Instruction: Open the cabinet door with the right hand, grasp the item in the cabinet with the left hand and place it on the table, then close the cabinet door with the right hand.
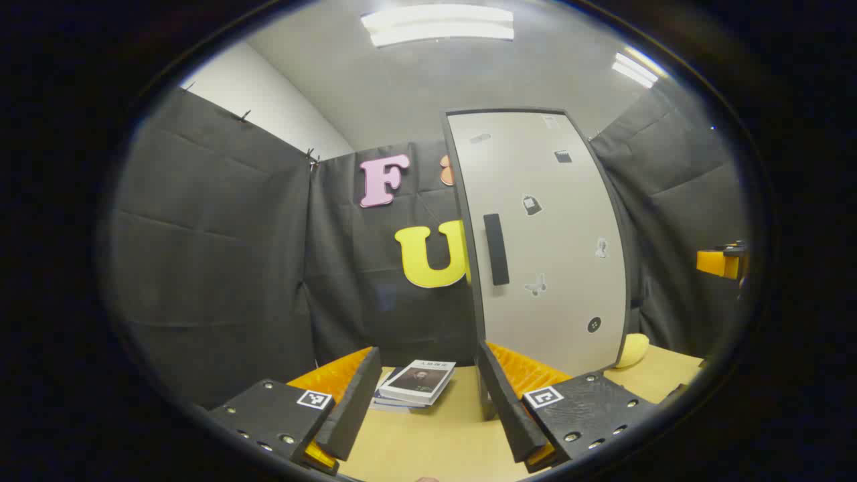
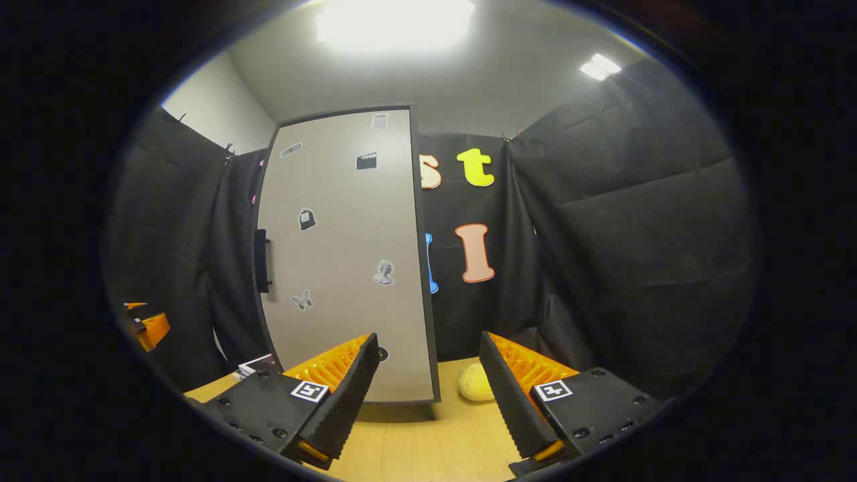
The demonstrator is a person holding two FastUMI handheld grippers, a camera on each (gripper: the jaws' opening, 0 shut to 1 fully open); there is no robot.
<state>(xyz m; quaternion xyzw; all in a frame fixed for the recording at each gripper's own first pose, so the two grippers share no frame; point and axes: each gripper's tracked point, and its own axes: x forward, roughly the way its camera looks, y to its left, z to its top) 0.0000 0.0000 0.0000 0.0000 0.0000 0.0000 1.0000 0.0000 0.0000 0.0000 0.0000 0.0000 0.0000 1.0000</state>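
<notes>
Both tools, left (image 1: 428,402) and right (image 2: 428,395), hang wide and empty before the shut door (image 1: 542,248), whose handle (image 1: 496,249) awaits the right.

cabinet door (image 1: 542,241) was pale grey with a dark frame, a black handle (image 1: 496,249) and small black-and-grey stickers. bench (image 1: 442,435) was light wood-grain yellow. books (image 1: 416,384) had a white cover with a dark picture. rounded object (image 2: 476,387) beside the cabinet was pale yellow.
</notes>
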